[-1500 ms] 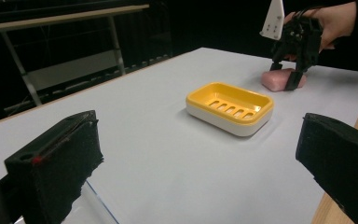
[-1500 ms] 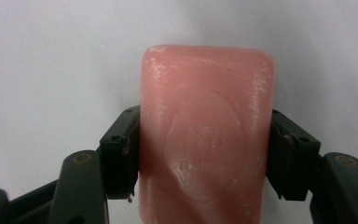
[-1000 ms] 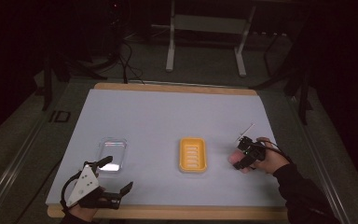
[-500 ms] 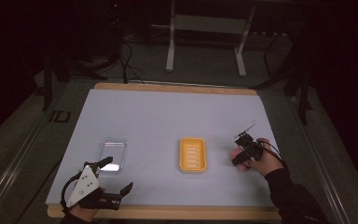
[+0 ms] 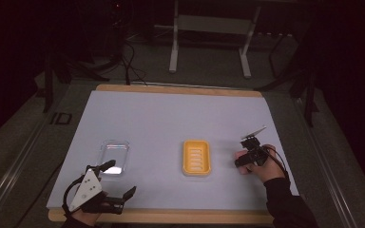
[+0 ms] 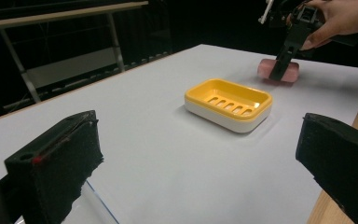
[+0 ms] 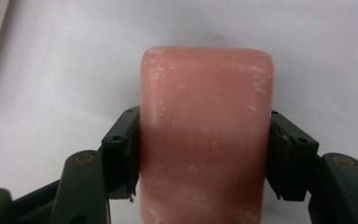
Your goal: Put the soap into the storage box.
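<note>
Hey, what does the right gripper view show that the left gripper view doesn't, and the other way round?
Right gripper view alone: a close-up of the pink soap with a faint stamp on its face, and the right gripper with its jaws pressed on both long sides.

Left gripper view alone: the empty yellow dish, the left gripper with jaws wide open, a clear tray edge, and the hand holding the right gripper.

Both: the soap, the right gripper on it, and the white table.

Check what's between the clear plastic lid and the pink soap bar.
The yellow slotted soap dish sits between the clear plastic lid and the pink soap bar, per the high view.
</note>
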